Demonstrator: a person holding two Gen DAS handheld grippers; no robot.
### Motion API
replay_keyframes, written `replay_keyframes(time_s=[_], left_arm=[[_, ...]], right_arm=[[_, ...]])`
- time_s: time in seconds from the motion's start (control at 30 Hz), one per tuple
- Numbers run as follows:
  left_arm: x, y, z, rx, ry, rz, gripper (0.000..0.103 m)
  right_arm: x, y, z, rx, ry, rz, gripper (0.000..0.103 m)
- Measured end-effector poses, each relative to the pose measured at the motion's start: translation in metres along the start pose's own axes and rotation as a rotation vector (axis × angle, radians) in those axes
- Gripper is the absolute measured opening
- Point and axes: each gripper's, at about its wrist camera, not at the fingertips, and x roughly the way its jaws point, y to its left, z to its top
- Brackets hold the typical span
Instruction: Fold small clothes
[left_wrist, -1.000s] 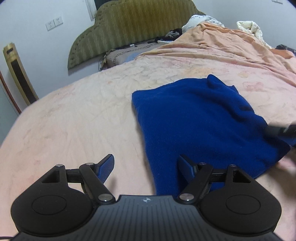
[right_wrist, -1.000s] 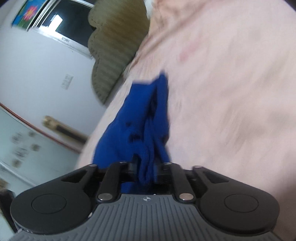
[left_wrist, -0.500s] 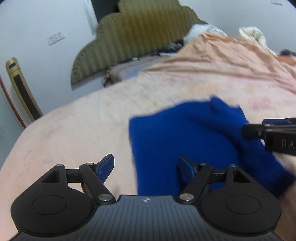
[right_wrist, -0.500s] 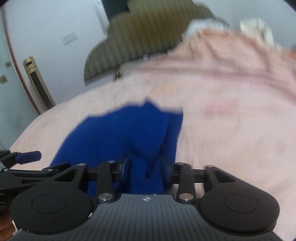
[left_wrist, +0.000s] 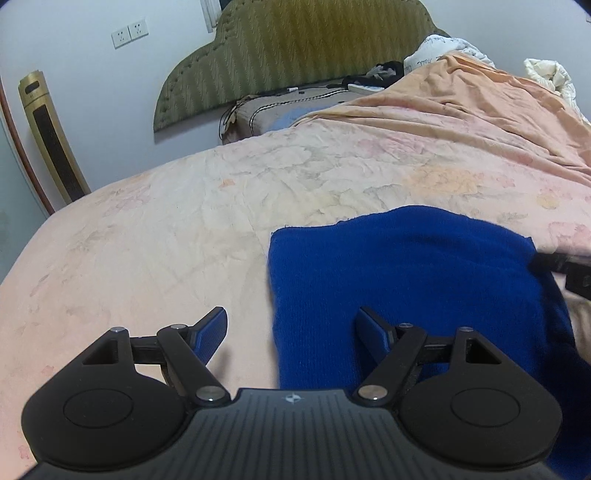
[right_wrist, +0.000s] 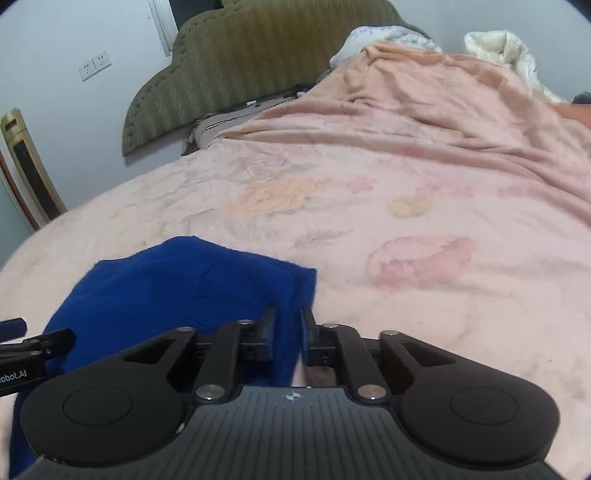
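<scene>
Right gripper (right_wrist: 287, 334): jaws have just been closing; narrow gap, with a fold of the blue garment (right_wrist: 166, 295) between them, and the pads appear to pinch its right edge.
Left gripper (left_wrist: 291, 332): fingers spread wide, nothing between the pads; it hovers over the garment's near left edge.
Blue garment: lies on the bed sheet (left_wrist: 147, 240), folded over into a rough rectangle; far corner rounded, right side bunched where it is pinched.
Risk, slip: the pinch takes only a thin edge; a quick pull could, in my judgement, free it and undo the fold.
Risk, drag: with the left side unheld, a pull from the right may slide the whole piece and skew its edges.
Materials: garment is soft, fuzzy knit, limp; sheet is thin, creased, pale pink with faded flowers; padded headboard (left_wrist: 295, 55) is ribbed olive fabric with a scalloped outline.
</scene>
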Motion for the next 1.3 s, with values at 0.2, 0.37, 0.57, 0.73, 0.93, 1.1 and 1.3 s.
replay_keyframes(time_s=[0.2,0.37,0.57,0.73,0.93,1.1,1.3], left_arm=[[-0.001,0.001,0.0,-0.018,0.013,-0.011,0.077],[-0.002,0.002,-0.003,-0.002,0.009,-0.011,0.077],[-0.008,0.028,0.003,-0.027,-0.067,-0.041,0.082],[0.029,0.072,0.005,-0.182,0.016,-0.206,0.083],[0.081,0.077,0.01,-0.327,0.128,-0.481,0.082],[0.099,0.071,0.024,-0.404,0.112,-0.536,0.06],[0.099,0.056,0.035,-0.356,0.089,-0.499,0.017]], right_arm=[[-0.02,0.05,0.0,-0.236,-0.072,0.091,0.045],[0.006,0.039,-0.004,-0.194,0.009,0.029,0.056],[-0.029,0.023,-0.004,-0.176,-0.067,0.016,0.08],[-0.02,-0.035,0.002,0.004,0.076,0.103,0.089],[0.02,-0.042,0.009,0.1,0.201,0.487,0.081],[0.056,-0.015,0.025,0.065,0.187,0.498,0.06],[0.088,-0.019,0.034,0.159,0.185,0.494,0.019]])
